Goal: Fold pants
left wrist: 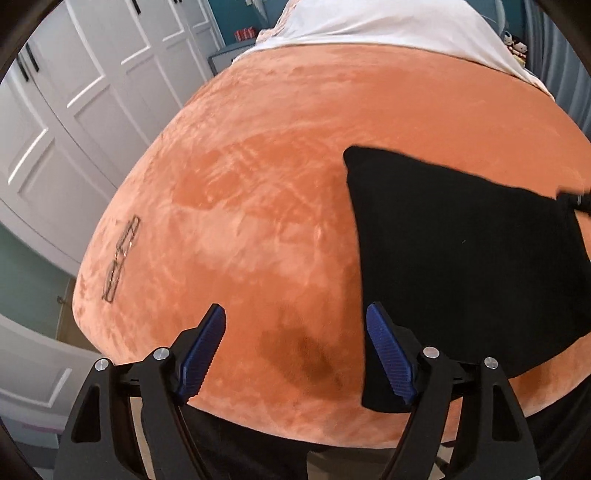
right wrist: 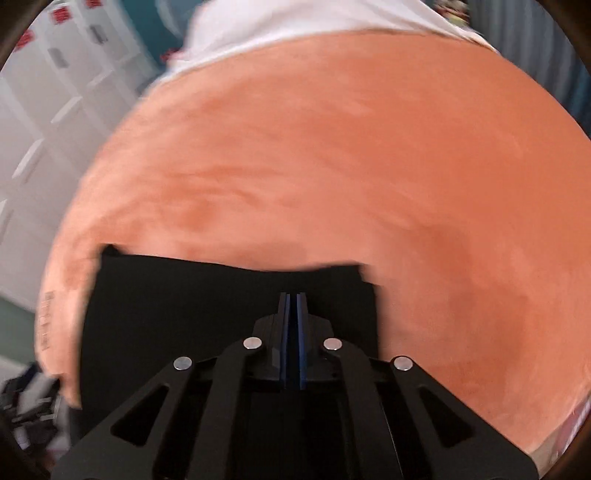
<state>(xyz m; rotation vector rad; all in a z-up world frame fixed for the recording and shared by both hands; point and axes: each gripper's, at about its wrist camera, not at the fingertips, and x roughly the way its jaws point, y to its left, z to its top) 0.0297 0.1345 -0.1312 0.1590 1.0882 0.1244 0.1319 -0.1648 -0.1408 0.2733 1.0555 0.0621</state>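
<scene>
Left wrist view. Left gripper point(left wrist: 295, 325): bottom centre of the frame, jaws spread wide, blue pads point(left wrist: 207, 350) facing each other, nothing between them. Pants point(left wrist: 461, 258): black, folded into a flat slab, right half of the frame, lying on the blanket point(left wrist: 258, 184); the right pad overlaps their lower left corner in the picture, contact cannot be told. Blanket: orange plush, covers most of the frame, a dark patch low at centre. Glasses point(left wrist: 122, 258): thin frame, lying on the blanket at left, well apart from the pants. Sheet point(left wrist: 369, 22): white, top of the frame, beyond the blanket. Wardrobe point(left wrist: 74, 92): white panelled doors, upper left. Dark tip at the right edge touching the pants, too small to identify.

Right wrist view, blurred. Right gripper point(right wrist: 293, 299): lower centre, pads pressed together with only a sliver between; whether cloth is pinched there cannot be told. Pants point(right wrist: 184, 314): lower left to centre, under and around the fingers. Blanket point(right wrist: 369, 166): fills the middle and right. Sheet point(right wrist: 295, 18): top. Wardrobe point(right wrist: 55, 92): upper left.
</scene>
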